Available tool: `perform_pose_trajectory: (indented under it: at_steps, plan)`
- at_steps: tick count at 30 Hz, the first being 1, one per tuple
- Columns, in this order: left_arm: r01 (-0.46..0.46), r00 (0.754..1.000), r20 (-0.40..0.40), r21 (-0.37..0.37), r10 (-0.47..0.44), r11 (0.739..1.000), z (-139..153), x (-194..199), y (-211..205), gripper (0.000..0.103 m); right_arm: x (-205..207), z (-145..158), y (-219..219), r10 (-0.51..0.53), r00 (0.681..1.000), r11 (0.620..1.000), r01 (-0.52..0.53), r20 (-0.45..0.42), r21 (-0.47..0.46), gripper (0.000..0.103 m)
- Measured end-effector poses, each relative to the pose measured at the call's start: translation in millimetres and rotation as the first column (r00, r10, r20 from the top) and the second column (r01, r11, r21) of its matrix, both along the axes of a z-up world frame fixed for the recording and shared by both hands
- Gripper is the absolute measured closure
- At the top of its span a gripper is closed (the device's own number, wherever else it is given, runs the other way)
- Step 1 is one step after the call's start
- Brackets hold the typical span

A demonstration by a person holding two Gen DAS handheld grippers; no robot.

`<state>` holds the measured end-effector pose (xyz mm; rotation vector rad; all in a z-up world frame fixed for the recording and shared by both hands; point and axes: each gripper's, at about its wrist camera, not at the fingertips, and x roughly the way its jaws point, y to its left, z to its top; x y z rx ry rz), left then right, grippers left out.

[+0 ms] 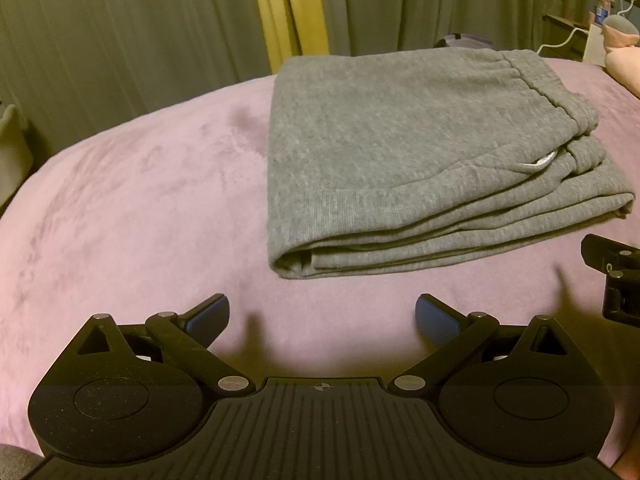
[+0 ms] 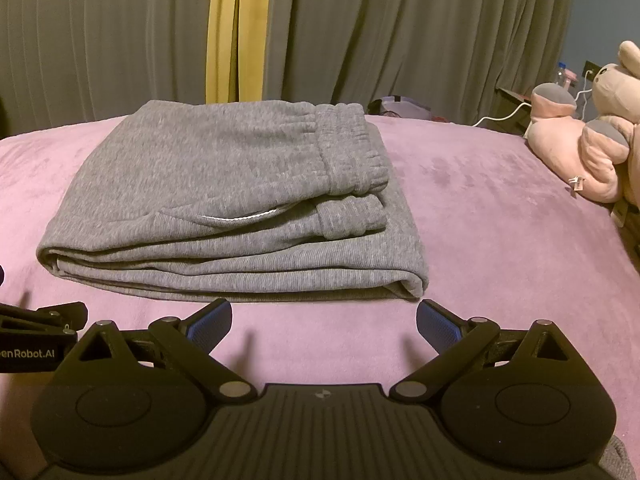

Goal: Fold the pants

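Grey sweatpants [image 1: 400, 152] [image 2: 224, 200] lie folded into a thick rectangle on the pink bed cover [image 1: 140, 208] [image 2: 500, 232], elastic waistband on the right side of the stack. My left gripper [image 1: 322, 316] hovers open in front of the stack's near left corner, nothing between its blue pads. My right gripper [image 2: 324, 320] is open too, just short of the near right corner of the pants, holding nothing. Part of the right gripper shows at the right edge of the left wrist view, and part of the left gripper at the left edge of the right wrist view.
Grey-green curtains [image 2: 400, 40] with a yellow strip [image 2: 236, 32] hang behind the bed. A pink plush toy [image 2: 592, 128] lies at the right on the bed. Beyond it stand a bottle [image 2: 563, 76] and a white cable [image 2: 504, 114].
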<state>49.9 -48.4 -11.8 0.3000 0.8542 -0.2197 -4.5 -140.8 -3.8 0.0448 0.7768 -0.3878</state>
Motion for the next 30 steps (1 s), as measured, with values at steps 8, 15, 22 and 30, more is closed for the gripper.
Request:
perform_pose_trajectory:
  at_steps: [8,15,22,30]
  plan:
    - [0.0,1.0,0.0,0.0,0.0,1.0,-0.2,0.3,-0.3,0.001,-0.3,-0.3,-0.4,0.001,1.0,1.0,-0.001,-0.004,0.0,0.004]
    - [0.0,1.0,-0.001,0.0,0.0,1.0,-0.3,0.5,-0.2,0.001,-0.6,-0.5,-0.6,0.003,1.0,1.0,-0.003,-0.005,0.0,0.004]
    - [-0.001,1.0,-0.002,-0.001,0.001,1.0,-0.7,0.8,-0.1,0.001,-0.5,-0.5,-0.5,0.003,1.0,1.0,-0.003,-0.005,0.0,0.004]
    - [0.0,1.0,-0.004,-0.001,0.0,1.0,-1.7,0.1,0.7,0.001,-0.5,-0.6,-0.6,0.004,1.0,1.0,-0.004,-0.005,0.0,0.004]
